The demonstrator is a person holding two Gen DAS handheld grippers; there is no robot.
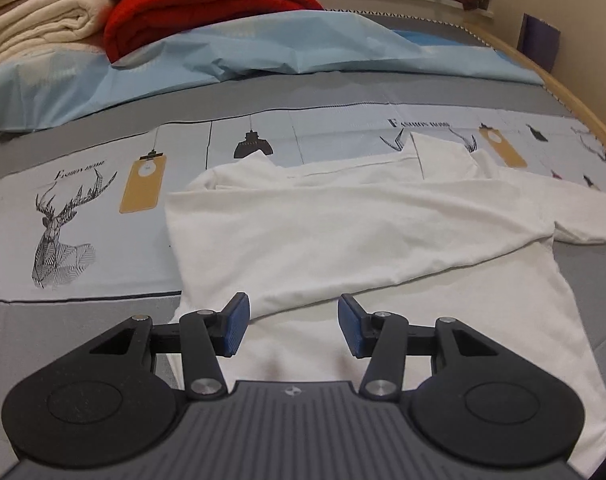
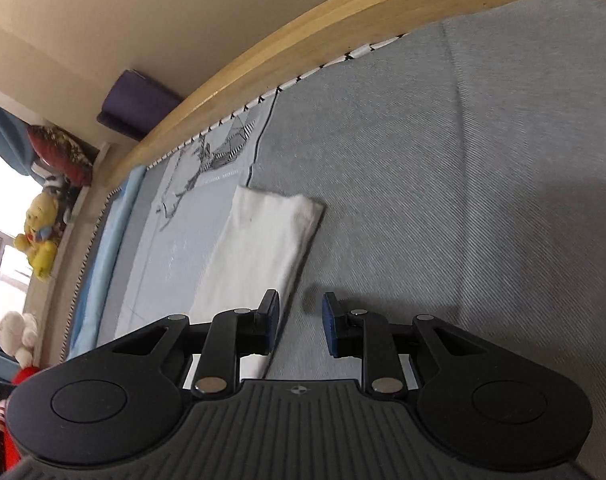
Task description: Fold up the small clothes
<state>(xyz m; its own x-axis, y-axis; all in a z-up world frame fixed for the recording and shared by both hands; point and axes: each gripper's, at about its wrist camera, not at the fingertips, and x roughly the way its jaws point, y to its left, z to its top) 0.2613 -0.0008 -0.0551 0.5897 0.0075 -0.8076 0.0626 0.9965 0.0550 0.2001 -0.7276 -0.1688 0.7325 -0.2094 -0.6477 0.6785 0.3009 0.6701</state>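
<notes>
A white T-shirt [image 1: 343,240] lies on the bed sheet, partly folded, with one side laid diagonally over the body and a sleeve out to the right. My left gripper [image 1: 293,326] is open and empty, low over the shirt's near part. In the right wrist view a white sleeve [image 2: 263,248] of the shirt lies flat on the grey sheet. My right gripper [image 2: 299,324] is open and empty, just above the sleeve's right edge, its left finger over the cloth.
The bed sheet [image 1: 83,200] has deer and lamp prints. A light blue cover [image 1: 223,48], a red quilt [image 1: 207,4] and a cream blanket [image 1: 35,28] lie at the far side. A wooden bed rail [image 2: 303,40] runs along the edge. Plush toys [image 2: 39,236] sit on a ledge.
</notes>
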